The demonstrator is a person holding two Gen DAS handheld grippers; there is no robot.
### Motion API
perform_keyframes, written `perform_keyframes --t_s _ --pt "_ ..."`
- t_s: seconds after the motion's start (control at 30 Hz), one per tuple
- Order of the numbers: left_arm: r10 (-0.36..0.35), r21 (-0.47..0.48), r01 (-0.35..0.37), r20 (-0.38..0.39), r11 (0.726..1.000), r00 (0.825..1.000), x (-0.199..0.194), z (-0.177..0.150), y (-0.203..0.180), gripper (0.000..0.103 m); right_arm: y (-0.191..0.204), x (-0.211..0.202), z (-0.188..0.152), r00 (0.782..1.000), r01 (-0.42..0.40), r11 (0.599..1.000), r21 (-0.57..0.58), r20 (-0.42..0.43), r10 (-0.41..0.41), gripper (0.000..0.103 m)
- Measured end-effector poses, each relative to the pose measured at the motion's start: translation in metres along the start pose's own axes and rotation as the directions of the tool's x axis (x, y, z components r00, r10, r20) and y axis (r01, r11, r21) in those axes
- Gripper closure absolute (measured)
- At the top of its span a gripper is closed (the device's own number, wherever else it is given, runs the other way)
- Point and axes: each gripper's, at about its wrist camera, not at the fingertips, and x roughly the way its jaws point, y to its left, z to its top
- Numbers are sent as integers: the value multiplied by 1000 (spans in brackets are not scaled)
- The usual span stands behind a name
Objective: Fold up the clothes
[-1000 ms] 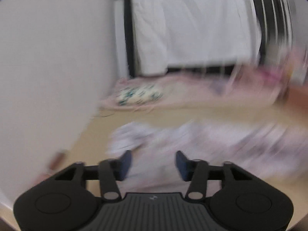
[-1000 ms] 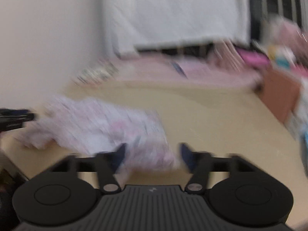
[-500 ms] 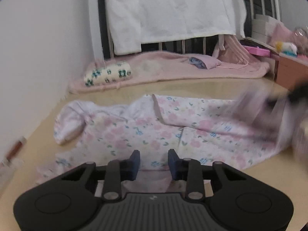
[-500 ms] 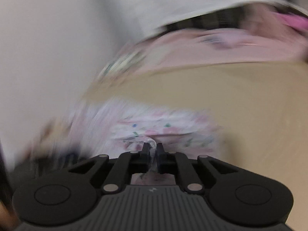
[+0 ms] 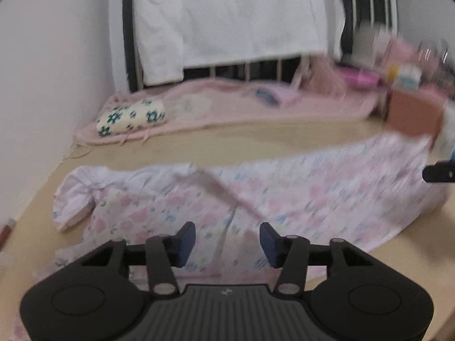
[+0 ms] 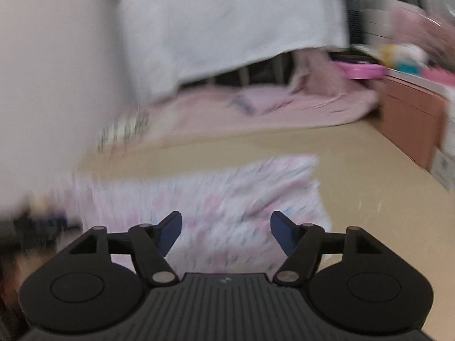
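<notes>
A pale floral garment with pink and blue flowers lies spread flat across the beige table, one sleeve bunched at its left end. My left gripper hovers over the garment's near edge, its jaws opening with a clear gap and no cloth pinched. In the right wrist view the same garment shows blurred under my right gripper. Its jaws are opening wide, and the fabric lies below them, not pressed by the pads. The right gripper's dark tip pokes in at the right edge of the left wrist view.
A pink blanket with a flowered pillow lies along the table's far side, under hanging white cloth. A brown box and pink clutter stand at the right. A white wall bounds the left.
The right gripper was shut on a fold of the garment half a second ago and has let it go, jaws now wide. The left gripper's jaws have spread slightly, and the garment lies stretched out further right.
</notes>
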Motion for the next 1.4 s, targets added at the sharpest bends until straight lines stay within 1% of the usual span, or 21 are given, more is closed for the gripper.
perform_keyframes --t_s 0.1,0.17,0.3,0.4,0.5,0.53,0.57,0.6,0.73,0.77,0.8,0.83,0.9,1.0,1.03,1.13,1.17,1.2,1.23,1.3,1.4 --pt "-12 -42 11 -11 999 1000 1 -8 7 69 2 23 -10 995 61 998 -13 -81 -62 76" --pt "0 -28 0 -4 1000 1000 -5 -13 9 69 -12 26 -17 995 52 997 64 -89 -46 83" --pt "-24 -9 25 10 1000 1000 -22 -27 12 69 -12 12 -21 989 95 994 46 -122 -89 96" --pt "-48 -20 47 -35 999 998 -41 -32 16 69 2 -10 -32 983 97 995 18 -157 -93 96" --pt "-115 -135 107 -58 985 992 -48 -13 28 65 3 -27 -31 988 20 997 74 -156 -8 89" --pt "-143 -176 132 -55 976 988 -47 -5 31 54 2 -31 -29 991 -30 994 101 -130 44 83" --pt "-175 -213 159 -59 964 983 -39 5 31 48 0 -31 -24 990 -82 986 143 -105 98 59" --pt "-202 -234 180 -76 955 976 -27 15 30 44 -3 -26 -18 986 -125 974 189 -81 143 45" --pt "-208 -298 146 -186 943 960 24 34 27 52 -18 17 -8 983 -96 942 321 -117 140 55" --pt "-224 -307 163 -173 938 959 29 37 27 62 -24 27 -6 980 -110 927 359 -116 161 73" --pt "-263 -335 192 -182 922 948 36 40 30 94 -31 34 -5 977 -124 905 406 -108 183 94" --pt "-315 -388 225 -186 894 931 43 43 35 101 -36 39 -3 974 -151 885 440 -88 210 97" --pt "-378 -500 265 -138 825 915 53 49 48 101 -41 42 5 969 -206 858 470 -23 245 99" --pt "-328 -578 241 -50 780 943 63 63 66 102 -40 48 30 968 -231 858 459 25 248 99" --pt "-325 -620 241 -23 747 946 67 67 73 102 -42 53 37 965 -247 840 483 48 256 99" --pt "-289 -770 227 58 596 955 90 66 94 86 -50 70 55 951 -309 779 546 173 255 94" --pt "-262 -790 182 28 585 965 97 66 98 81 -49 78 61 959 -284 790 543 158 237 81" --pt "-235 -804 129 -14 581 972 104 66 101 70 -48 87 67 966 -260 801 539 143 218 55" --pt "-219 -814 103 -30 571 975 105 65 104 65 -47 95 73 972 -234 814 531 126 197 48" --pt "-205 -826 96 -24 556 979 99 59 112 56 -36 91 76 981 -195 878 438 109 163 46" --pt "-168 -782 107 2 614 986 78 60 113 50 -17 77 70 976 -218 939 265 52 212 46"
